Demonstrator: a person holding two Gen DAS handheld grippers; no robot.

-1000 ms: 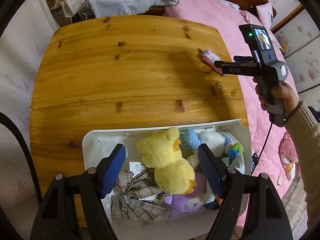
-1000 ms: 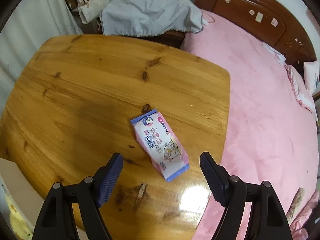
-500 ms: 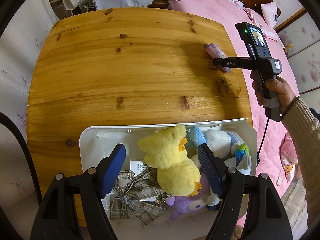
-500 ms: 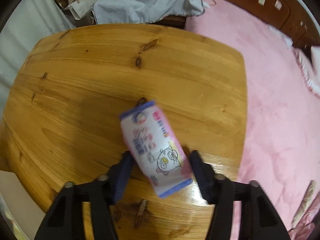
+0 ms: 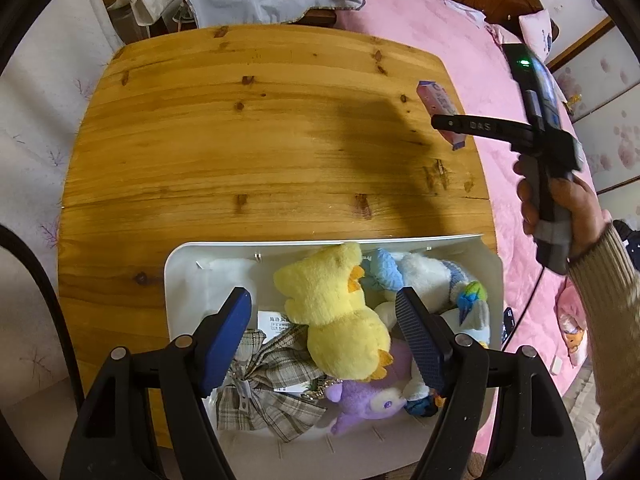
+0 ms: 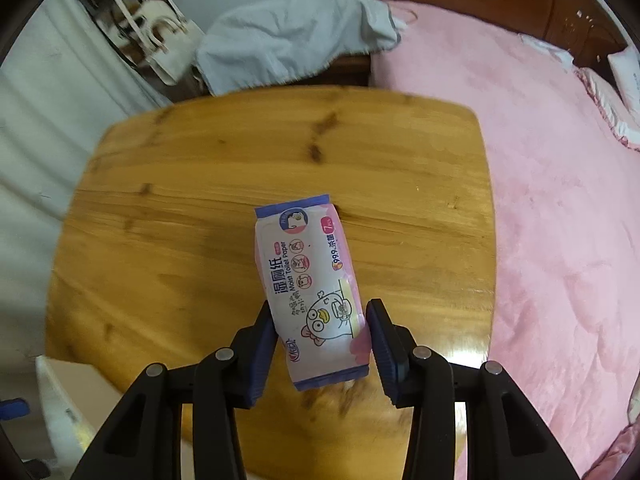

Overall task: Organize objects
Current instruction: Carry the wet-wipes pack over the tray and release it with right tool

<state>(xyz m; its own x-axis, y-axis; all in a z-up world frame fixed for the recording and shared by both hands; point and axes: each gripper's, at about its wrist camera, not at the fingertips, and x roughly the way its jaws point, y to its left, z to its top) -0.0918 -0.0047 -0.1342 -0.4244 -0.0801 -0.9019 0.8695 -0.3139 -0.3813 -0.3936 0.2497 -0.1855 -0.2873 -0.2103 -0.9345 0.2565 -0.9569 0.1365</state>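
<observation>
Now the right gripper (image 6: 322, 342) pinches the near end of the wet-wipe pack (image 6: 310, 284); its jaws have just been closing, and the pads press on the pack's two long sides. In the right wrist view the pack's long axis runs up the frame, away from the gripper, its far end hanging free over the wooden table (image 6: 192, 208). In the left wrist view the same pack (image 5: 438, 106) sits at the upper right, well apart from the white bin (image 5: 188, 276) at the lower centre (already crowded with a yellow plush duck (image 5: 340, 312) and other soft toys). So the coming carry likely runs down and left across that frame. The left gripper (image 5: 328, 340) hangs spread wide over the bin, holding nothing; it is nearer the bin, but the pack belongs to the right hand (image 5: 560, 204).
</observation>
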